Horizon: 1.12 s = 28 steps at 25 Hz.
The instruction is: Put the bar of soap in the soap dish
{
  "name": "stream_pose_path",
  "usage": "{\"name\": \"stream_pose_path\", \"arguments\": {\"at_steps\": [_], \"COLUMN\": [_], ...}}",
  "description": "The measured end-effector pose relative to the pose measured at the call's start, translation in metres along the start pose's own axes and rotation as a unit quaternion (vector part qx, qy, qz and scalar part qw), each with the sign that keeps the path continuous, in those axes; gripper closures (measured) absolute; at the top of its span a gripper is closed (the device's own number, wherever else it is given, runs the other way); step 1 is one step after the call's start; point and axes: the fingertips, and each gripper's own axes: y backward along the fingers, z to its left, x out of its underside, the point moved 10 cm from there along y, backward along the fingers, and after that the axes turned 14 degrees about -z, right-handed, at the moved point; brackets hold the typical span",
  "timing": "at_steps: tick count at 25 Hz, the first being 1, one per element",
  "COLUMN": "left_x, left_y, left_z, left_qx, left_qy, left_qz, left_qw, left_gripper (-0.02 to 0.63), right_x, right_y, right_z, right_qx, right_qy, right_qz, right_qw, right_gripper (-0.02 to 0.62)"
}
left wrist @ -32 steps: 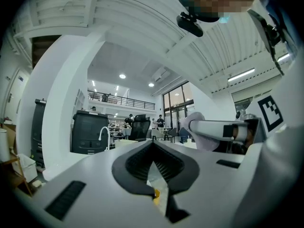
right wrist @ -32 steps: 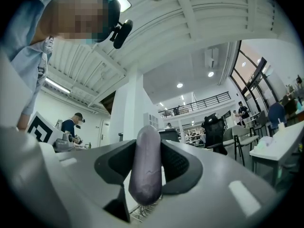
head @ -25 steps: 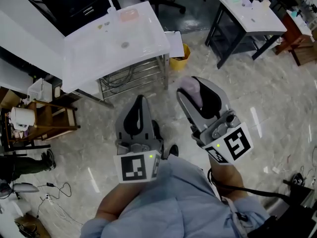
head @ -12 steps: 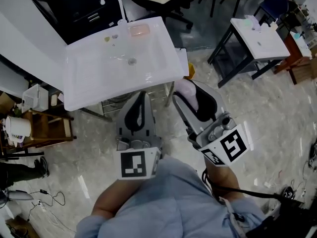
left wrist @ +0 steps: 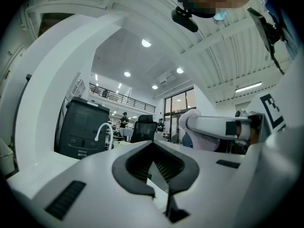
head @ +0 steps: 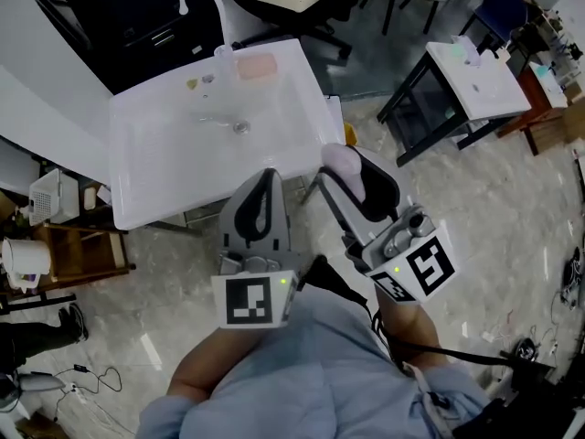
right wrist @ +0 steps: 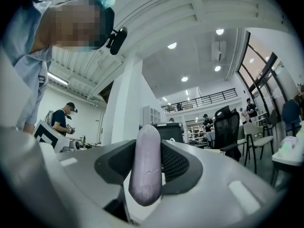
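Both jaws of the right gripper clamp the soap bar, long axis upright.

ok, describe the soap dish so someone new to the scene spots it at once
Find the big white sink at the head view's upper left, then the curved white faucet on its far rim. Just right of the faucet's base lies the soap dish: a rounded pink rectangle, the only pink thing on the sink.
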Motion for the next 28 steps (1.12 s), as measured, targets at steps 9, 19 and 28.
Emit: {"name": "stream_pose_path", "arguments": {"at_steps": [9,19,28], "left_x": [0.021,0.045,0.064], "left_y": [-0.039,-0.121,-0.199], "left_z": [0.004,0.018,0.014], "left_qx": [0.005,-0.022,-0.068], "left_qy": [-0.001,-0.025,-0.049], "left_qz": [0.015,0.035,0.033], "left_qw": [0.9999,0.9988,0.9959], "left_gripper": [0.601,0.601,0.601], "right_x": [0.015,0.04,0.059], "right_y": [-0.016,-0.06,-0.099], "right_z": [-0.04,-0.124,-0.208], "right_qx": [0.008,-0.01,-0.054], "right_qy": [-0.008,-0.028,-0.053], "right_qz": [0.006,0.002,-0.001], "right_qw": [1.0,1.0,0.997], "right_gripper": [0.443,0.443,0.443]}}
